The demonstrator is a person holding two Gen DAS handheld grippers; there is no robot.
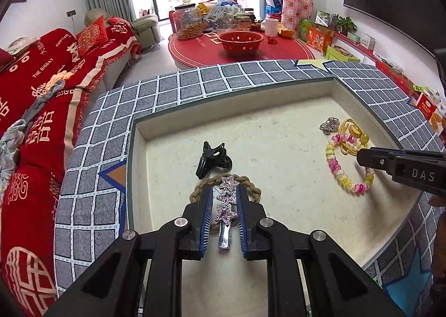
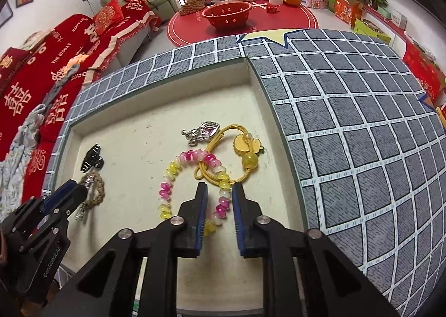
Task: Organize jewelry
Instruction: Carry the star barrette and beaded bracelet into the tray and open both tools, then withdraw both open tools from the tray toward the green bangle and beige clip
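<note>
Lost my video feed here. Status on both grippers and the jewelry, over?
Left gripper open, fingers straddling star hair clip atop braided band. Right gripper open around bead bracelet. Yellow hair tie overlaps bracelet.

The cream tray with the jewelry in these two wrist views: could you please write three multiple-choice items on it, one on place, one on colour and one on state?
1. Where does the star hair clip lie?
A. On the braided brown hair tie
B. On the checked mat
C. Inside the red bowl

2. Which colours are the beads of the beaded bracelet?
A. Blue and black
B. Pink, yellow and white
C. All green

3. How does the right gripper stand?
A. Shut on the black claw clip
B. Open, fingers either side of the bracelet's beads
C. Out of the tray

Answers:
1 A, the clip crosses the tie's loop, between the left gripper fingers.
2 B, seen in both views.
3 B, a gap shows on each side of the beads.
</note>
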